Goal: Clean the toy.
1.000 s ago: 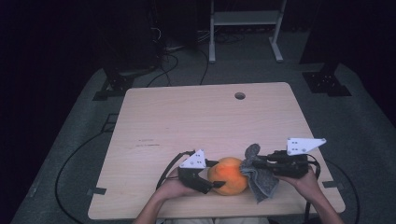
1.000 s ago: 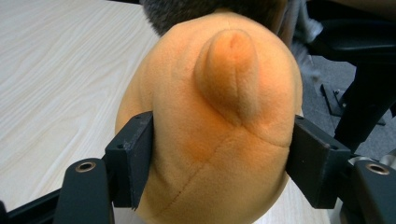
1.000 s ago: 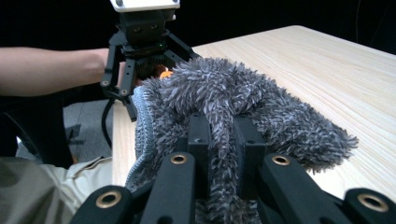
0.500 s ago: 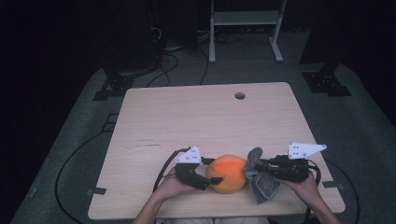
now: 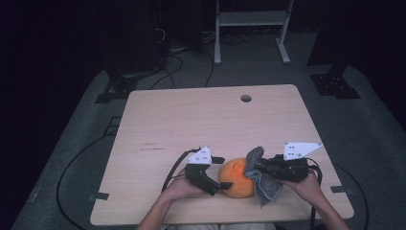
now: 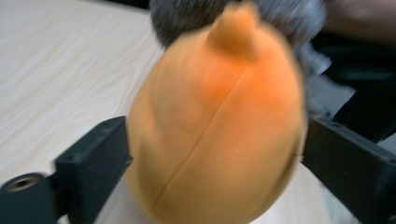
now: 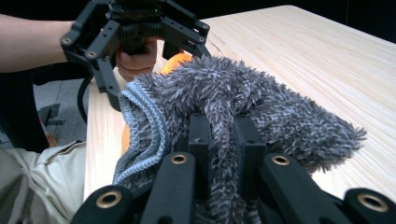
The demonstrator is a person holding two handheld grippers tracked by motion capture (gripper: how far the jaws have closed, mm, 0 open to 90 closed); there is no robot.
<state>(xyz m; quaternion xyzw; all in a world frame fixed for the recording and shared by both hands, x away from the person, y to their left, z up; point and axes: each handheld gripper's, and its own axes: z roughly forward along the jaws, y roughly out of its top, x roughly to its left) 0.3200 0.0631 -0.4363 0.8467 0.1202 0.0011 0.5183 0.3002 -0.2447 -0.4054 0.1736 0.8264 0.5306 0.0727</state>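
A round orange fruit-like thing [image 5: 237, 178] with a small stem stands on the table near the front edge. My left gripper [image 5: 222, 173] reaches around it from the left. Its jaws have just been opening and stand wide, with the orange thing [image 6: 215, 126] between them. My right gripper [image 5: 256, 165] is shut on a fluffy grey cloth [image 5: 263, 184] and holds it against the orange thing's right side. In the right gripper view the cloth [image 7: 261, 102] bunches over my right gripper [image 7: 224, 128], and the left gripper [image 7: 156, 70] is beyond it.
The light wooden table [image 5: 191, 120] has a small round hole [image 5: 246, 98] near its far edge. Cables [image 5: 76, 163] trail over the dark floor on the left. A white metal stand [image 5: 251, 28] is behind the table.
The left gripper's jaws have spread wider around the orange thing. The right gripper and its cloth have hardly shifted against the orange thing's right side.
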